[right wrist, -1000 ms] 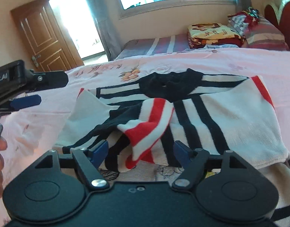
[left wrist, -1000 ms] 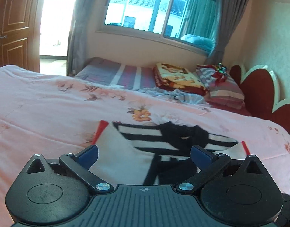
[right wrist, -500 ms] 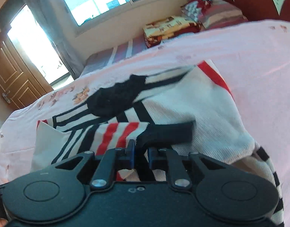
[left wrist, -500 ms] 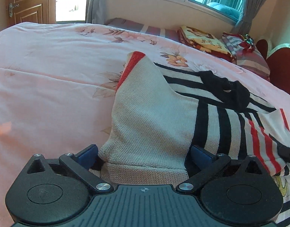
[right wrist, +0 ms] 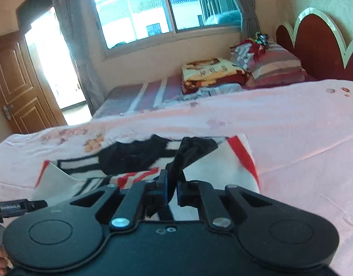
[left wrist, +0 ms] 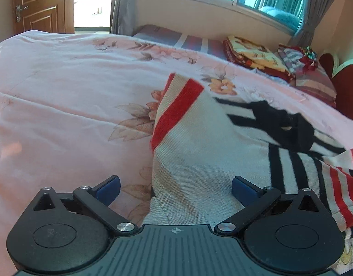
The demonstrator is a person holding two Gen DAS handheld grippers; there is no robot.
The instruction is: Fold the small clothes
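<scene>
On pink floral quilt (left wrist: 61, 87) lies striped sweater (left wrist: 211, 149), collar toward window, R gripper (right wrist: 171, 189) clamped on its black cuff (right wrist: 192, 149), L gripper (left wrist: 175, 187) jaws apart over hem; casing text unreadable.

Between the left gripper's (left wrist: 176, 187) matt blue fingers (left wrist: 242, 186) lies a ribbed knit sweater (left wrist: 199, 156), coarse cream wool-like cloth. Beyond them, the bed's quilt (left wrist: 72, 96) looks smooth, soft pink cotton. The gripper bodies are matt black plastic with shiny metal screws (left wrist: 125, 226).
</scene>
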